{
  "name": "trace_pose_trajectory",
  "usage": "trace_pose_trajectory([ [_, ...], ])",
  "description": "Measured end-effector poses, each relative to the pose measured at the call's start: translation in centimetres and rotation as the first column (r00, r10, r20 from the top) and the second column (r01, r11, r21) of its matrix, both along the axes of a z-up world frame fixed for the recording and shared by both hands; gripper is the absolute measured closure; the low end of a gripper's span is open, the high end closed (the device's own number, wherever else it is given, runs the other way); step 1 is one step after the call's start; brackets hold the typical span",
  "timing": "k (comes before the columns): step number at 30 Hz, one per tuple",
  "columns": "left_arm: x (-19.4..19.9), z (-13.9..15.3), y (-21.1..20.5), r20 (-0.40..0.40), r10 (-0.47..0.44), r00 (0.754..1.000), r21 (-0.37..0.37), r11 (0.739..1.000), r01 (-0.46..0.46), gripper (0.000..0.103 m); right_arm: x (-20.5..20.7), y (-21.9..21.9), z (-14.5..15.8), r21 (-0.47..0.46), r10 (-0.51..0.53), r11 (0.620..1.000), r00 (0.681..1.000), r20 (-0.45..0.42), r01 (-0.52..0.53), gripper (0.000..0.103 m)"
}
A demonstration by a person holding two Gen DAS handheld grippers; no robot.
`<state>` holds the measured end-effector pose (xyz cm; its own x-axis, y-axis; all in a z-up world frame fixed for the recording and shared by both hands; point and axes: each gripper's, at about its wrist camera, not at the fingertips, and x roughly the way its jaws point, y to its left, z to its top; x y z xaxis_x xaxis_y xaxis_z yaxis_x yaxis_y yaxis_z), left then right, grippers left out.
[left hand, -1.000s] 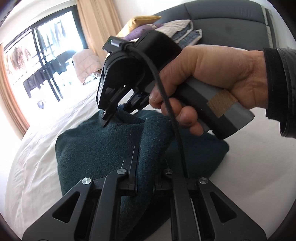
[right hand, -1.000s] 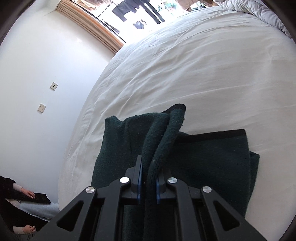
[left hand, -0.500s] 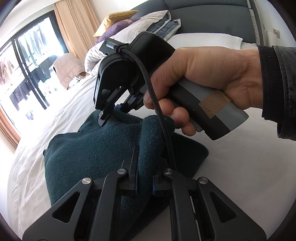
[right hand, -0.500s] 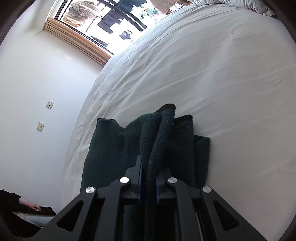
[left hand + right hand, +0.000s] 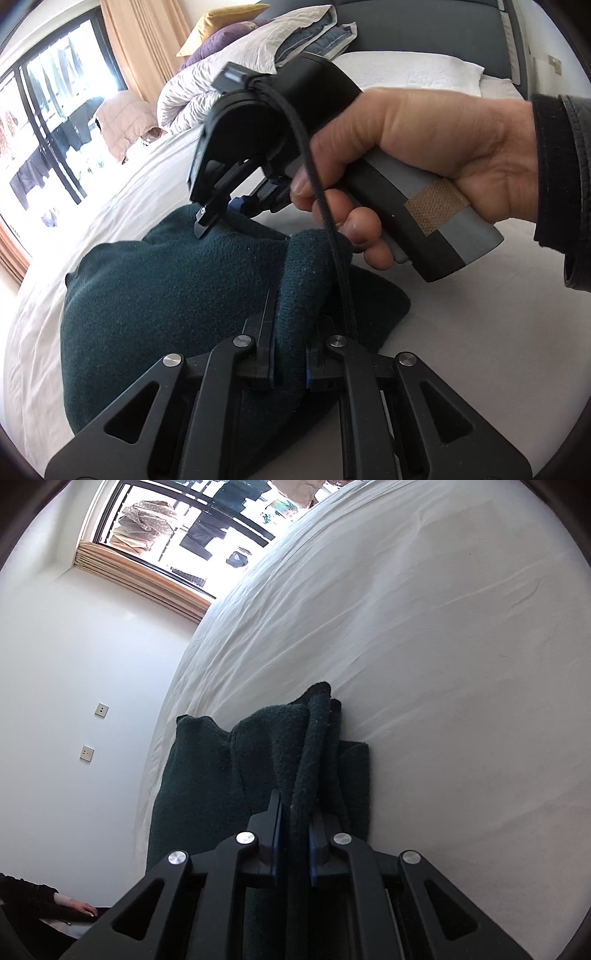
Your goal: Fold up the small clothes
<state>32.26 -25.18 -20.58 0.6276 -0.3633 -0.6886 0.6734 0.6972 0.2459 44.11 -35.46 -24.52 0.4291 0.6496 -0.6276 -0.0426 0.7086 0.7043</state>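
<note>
— Dark-green fleece garment, thick and nubby, lies part-folded on the white bed sheet. State of the tools?

— Left gripper clamped on a raised fold. Right gripper, held in a bare hand, pinches a second ridge beyond it. Both bite fabric.

— Risks?

— Black cable drapes across the left-hand fold; it could snag. Bulky pinches may slip out unevenly if one side lets go first, leaving the top layer skewed or bunched.
</note>
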Motion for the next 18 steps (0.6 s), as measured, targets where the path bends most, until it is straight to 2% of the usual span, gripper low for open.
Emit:
trace_pose_trajectory([
  [3,-0.2,1.3,1.4,-0.029,0.014,0.999,-0.027,1.0,-0.015,0.087,-0.3,-0.1,0.2,0.027,-0.016,1.0,1.0,0.009,0.015,0.089],
  [5,-0.8,2.5,3.3,-0.066,0.03,0.997,-0.074,0.997,-0.035,0.077,-0.7,-0.6,0.5,0.03,-0.045,0.999,0.999,0.014,0.044,0.082],
  [6,-1.1,3.0,4.3,-0.089,0.03,0.996,-0.101,0.994,-0.039,0.061,-0.9,-0.8,0.9,0.024,-0.06,0.998,0.998,0.018,0.06,0.082],
  [7,-1.6,3.6,5.8,-0.114,0.03,0.993,-0.145,0.988,-0.047,0.037,-1.1,-1.1,1.3,0.021,-0.076,0.997,0.997,0.019,0.076,0.082],
  [8,-1.9,4.2,7.2,-0.137,0.037,0.99,-0.183,0.981,-0.062,0.028,-1.4,-1.5,1.9,0.006,-0.095,0.995,0.995,0.025,0.095,0.078],
  [9,-1.9,4.9,9.1,-0.174,0.045,0.984,-0.227,0.97,-0.085,0.025,-1.8,-1.8,2.7,-0.023,-0.114,0.993,0.993,0.039,0.115,0.077],
  [11,-1.4,6.2,12.0,-0.241,0.054,0.969,-0.291,0.949,-0.125,0.025,-2.6,-2.1,4.4,-0.057,-0.123,0.99,0.99,0.068,0.127,0.077],
  [14,1.2,7.7,16.5,-0.277,0.113,0.954,-0.369,0.904,-0.214,0.025,-4.0,-1.1,6.5,-0.005,-0.092,0.996,0.99,0.109,0.093,0.077],
  [17,6.4,8.5,20.5,-0.291,0.217,0.932,-0.404,0.855,-0.325,0.025,-4.9,2.1,7.4,0.039,0.005,0.999,0.992,0.129,-0.01,0.08],
  [18,8.2,8.5,21.5,-0.309,0.238,0.921,-0.415,0.837,-0.356,0.032,-5.0,3.4,7.4,0.036,0.041,0.998,0.991,0.13,-0.046,0.081],
])
